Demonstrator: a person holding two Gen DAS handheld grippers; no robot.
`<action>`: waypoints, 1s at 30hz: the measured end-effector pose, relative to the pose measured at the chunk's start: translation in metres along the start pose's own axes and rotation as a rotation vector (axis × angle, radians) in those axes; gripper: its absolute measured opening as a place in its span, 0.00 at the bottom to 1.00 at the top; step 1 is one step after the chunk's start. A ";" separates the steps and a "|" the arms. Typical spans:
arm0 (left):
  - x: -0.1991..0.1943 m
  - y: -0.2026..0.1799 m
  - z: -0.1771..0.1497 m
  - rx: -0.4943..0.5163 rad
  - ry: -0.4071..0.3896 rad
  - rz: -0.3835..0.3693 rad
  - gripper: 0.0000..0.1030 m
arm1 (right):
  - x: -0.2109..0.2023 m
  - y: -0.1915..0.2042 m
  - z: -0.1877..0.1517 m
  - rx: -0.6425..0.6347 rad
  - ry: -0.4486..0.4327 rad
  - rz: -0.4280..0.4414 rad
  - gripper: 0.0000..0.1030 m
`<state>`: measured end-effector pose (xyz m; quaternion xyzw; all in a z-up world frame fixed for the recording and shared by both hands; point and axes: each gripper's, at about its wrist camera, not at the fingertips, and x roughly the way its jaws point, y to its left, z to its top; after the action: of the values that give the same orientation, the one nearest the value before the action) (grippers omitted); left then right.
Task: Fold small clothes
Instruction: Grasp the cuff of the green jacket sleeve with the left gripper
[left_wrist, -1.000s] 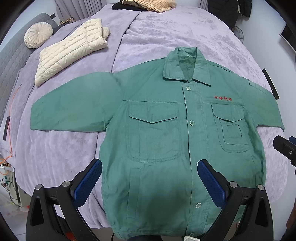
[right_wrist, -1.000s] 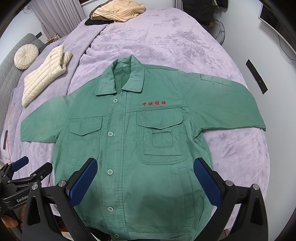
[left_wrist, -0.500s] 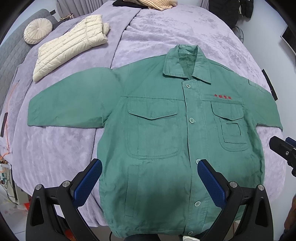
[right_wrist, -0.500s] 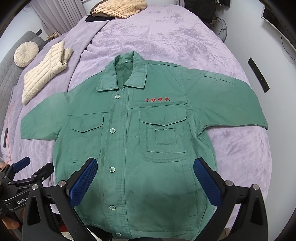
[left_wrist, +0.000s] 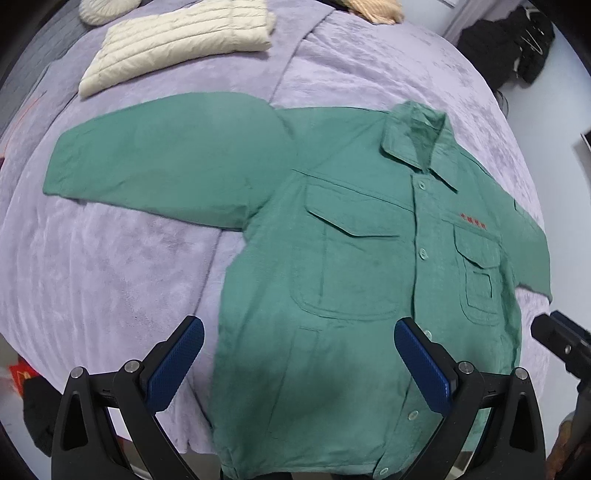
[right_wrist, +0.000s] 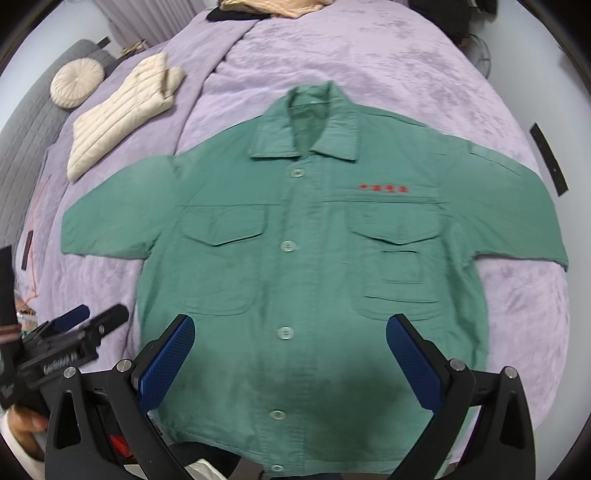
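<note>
On the bed: green jacket (right_wrist: 306, 266), spread flat, front side up, buttons done up, collar at the far end, bottom edge at the near end.
Bed (right_wrist: 369, 66): covered with a soft purple blanket, jacket in the middle of it.
Sleeves: both stretched out to the sides, flat on the blanket.
Jacket front: two chest pockets with flaps, a row of pale buttons down the middle, small red letters (right_wrist: 384, 188) over one pocket.
Left tool (left_wrist: 299, 350): wide open, holding nothing, blue pads (left_wrist: 177, 363) far apart, up above the near bottom part of the jacket, near its side edge.
Right tool (right_wrist: 290, 349): wide open too, holding nothing, up above the middle of the jacket's bottom part.
Left tool from the right camera: low at the left side (right_wrist: 79, 323), past the jacket's edge, with a hand (right_wrist: 22, 424) under it.
Right tool from the left camera: only a black bit at the right edge (left_wrist: 561, 339), beside the jacket.
Cream puffy jacket (left_wrist: 173, 40): folded, far side of the bed, well apart from the green one.
Round cream pillow (right_wrist: 77, 83): far left, next to the puffy jacket.
Tan knit top (right_wrist: 269, 5): at the far end of the bed, partly cut off.
</note>
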<state>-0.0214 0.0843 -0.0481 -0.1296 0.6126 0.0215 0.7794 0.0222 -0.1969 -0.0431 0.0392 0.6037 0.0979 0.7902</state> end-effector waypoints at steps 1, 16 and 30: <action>0.004 0.019 0.005 -0.036 -0.005 -0.006 1.00 | 0.005 0.011 0.000 -0.009 0.010 0.010 1.00; 0.099 0.311 0.085 -0.570 -0.114 -0.035 1.00 | 0.076 0.136 -0.002 -0.134 0.158 0.046 1.00; 0.108 0.364 0.132 -0.643 -0.330 -0.234 0.17 | 0.093 0.155 -0.004 -0.153 0.191 0.014 1.00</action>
<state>0.0612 0.4524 -0.1872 -0.4316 0.4218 0.1439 0.7843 0.0247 -0.0270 -0.1042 -0.0266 0.6668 0.1525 0.7290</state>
